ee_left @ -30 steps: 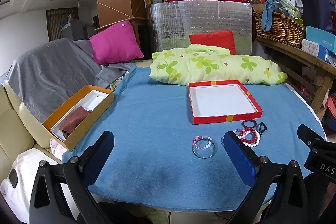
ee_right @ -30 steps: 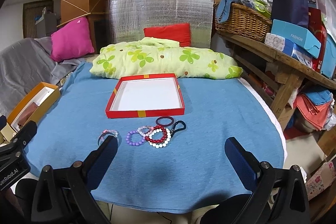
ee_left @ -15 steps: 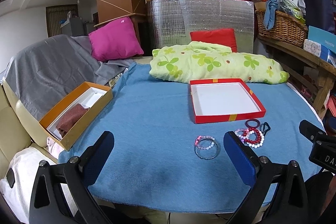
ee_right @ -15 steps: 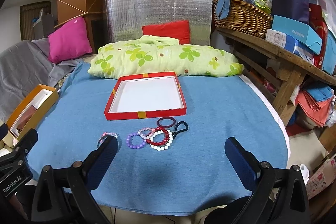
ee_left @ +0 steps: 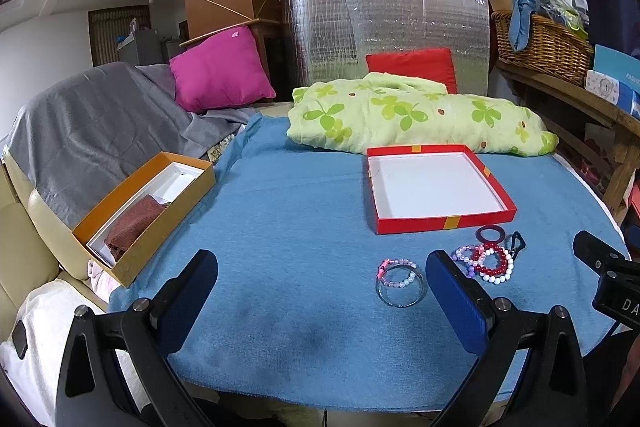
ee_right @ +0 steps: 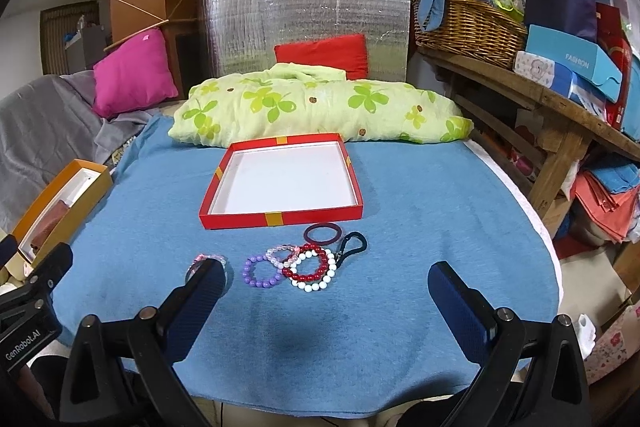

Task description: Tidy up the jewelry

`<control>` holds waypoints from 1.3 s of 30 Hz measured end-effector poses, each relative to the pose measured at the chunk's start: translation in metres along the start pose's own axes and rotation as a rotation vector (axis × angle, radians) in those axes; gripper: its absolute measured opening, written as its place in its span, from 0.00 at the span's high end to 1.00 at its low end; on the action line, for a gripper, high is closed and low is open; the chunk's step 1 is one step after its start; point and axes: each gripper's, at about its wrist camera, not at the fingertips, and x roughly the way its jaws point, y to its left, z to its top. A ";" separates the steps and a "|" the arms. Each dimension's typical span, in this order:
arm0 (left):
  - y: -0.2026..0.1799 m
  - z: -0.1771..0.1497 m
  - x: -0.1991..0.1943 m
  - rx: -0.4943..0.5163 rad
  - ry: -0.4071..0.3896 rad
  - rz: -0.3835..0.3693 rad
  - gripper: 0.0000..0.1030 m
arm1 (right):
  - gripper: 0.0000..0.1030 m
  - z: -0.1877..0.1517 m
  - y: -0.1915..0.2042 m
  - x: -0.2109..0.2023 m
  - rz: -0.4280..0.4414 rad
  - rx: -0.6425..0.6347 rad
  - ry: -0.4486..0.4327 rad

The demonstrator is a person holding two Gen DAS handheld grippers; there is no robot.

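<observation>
Claws (ee_left: 320, 283) (ee_right: 324, 291) gape above seemingly untouched bracelets (ee_right: 308, 267).

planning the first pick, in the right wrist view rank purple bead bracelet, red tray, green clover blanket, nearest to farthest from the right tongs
1. purple bead bracelet, on the blue cloth just ahead of the right tongs, towards their left.
2. red tray, mid-table beyond the bracelets.
3. green clover blanket, behind the tray.

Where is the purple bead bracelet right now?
In the right wrist view the purple bead bracelet lies on the blue cloth, at the left end of the bracelet cluster, touching the red bead bracelet and nearer the camera than the red tray.
</observation>
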 end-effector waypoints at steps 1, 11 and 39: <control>-0.002 -0.001 0.003 0.005 0.004 0.002 0.00 | 0.00 0.000 -0.002 0.003 0.006 0.003 0.004; -0.004 -0.011 0.070 0.014 0.154 -0.068 0.00 | 0.00 -0.006 -0.051 0.057 0.165 0.024 0.084; -0.053 -0.035 0.185 0.060 0.376 -0.271 0.00 | 0.41 0.004 -0.087 0.223 0.393 0.406 0.378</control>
